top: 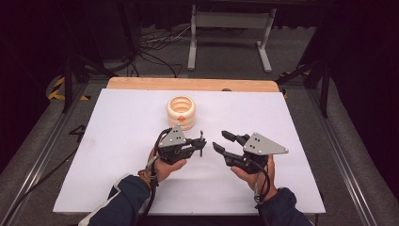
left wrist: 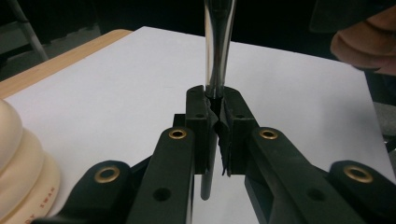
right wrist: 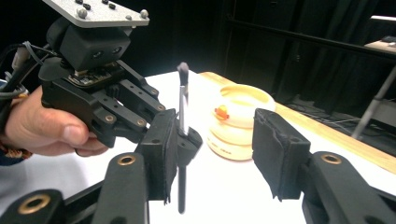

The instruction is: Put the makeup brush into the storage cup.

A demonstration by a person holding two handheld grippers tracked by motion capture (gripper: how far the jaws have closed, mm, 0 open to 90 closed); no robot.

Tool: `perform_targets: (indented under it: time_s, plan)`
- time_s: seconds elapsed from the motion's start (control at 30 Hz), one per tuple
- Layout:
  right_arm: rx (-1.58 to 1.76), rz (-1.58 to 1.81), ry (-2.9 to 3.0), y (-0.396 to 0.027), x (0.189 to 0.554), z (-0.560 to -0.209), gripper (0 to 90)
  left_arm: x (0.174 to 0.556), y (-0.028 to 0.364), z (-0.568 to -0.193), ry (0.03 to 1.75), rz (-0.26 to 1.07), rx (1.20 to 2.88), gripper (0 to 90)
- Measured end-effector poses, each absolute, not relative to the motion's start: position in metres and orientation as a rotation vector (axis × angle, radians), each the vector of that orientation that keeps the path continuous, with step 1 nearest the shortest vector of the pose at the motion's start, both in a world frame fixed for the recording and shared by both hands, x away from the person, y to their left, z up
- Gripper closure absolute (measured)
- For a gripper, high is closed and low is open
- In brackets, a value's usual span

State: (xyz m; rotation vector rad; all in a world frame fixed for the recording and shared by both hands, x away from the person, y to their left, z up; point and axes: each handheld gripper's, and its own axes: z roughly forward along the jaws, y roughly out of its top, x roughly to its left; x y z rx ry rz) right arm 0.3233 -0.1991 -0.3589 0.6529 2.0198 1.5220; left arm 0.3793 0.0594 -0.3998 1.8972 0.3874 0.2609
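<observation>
A thin upright rod [top: 201, 142], silver above and black below with a dark tip, is clamped in my left gripper [top: 200, 145], which is shut on it. In the left gripper view the rod [left wrist: 218, 46] rises from between the closed pads of that gripper [left wrist: 218, 100]. My right gripper [top: 219, 140] faces it from the right, open, with nothing between its pads. The right gripper view looks past the right gripper [right wrist: 217, 140] at the left gripper [right wrist: 180, 137] and the rod [right wrist: 183, 107]. A cream ribbed ring-shaped container [top: 181, 112] stands behind them, a small orange piece [right wrist: 221, 113] at its rim.
Both hands work over a white board [top: 117, 141] with a wooden strip [top: 188, 84] along its far edge. The cream container [left wrist: 18, 163] sits close to the left gripper's left side. A metal stand [top: 230, 28] and cables lie on the floor beyond.
</observation>
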Motion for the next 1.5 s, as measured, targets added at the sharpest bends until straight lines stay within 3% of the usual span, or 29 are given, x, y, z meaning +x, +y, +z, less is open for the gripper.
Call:
perform_targets:
  time_s: [1.17, 1.5]
  plan:
    - [0.731, 1.173, 2.075, -0.269, 0.311, -0.409, 5.1, 0.386, 0.09, -0.371, 0.393, 0.364, 1.835, 83.4]
    - [0.765, 1.18, 2.049, -0.287, 0.301, -0.42, 1.6, 0.398, 0.11, -0.339, 0.413, 0.452, 1.794, 83.4]
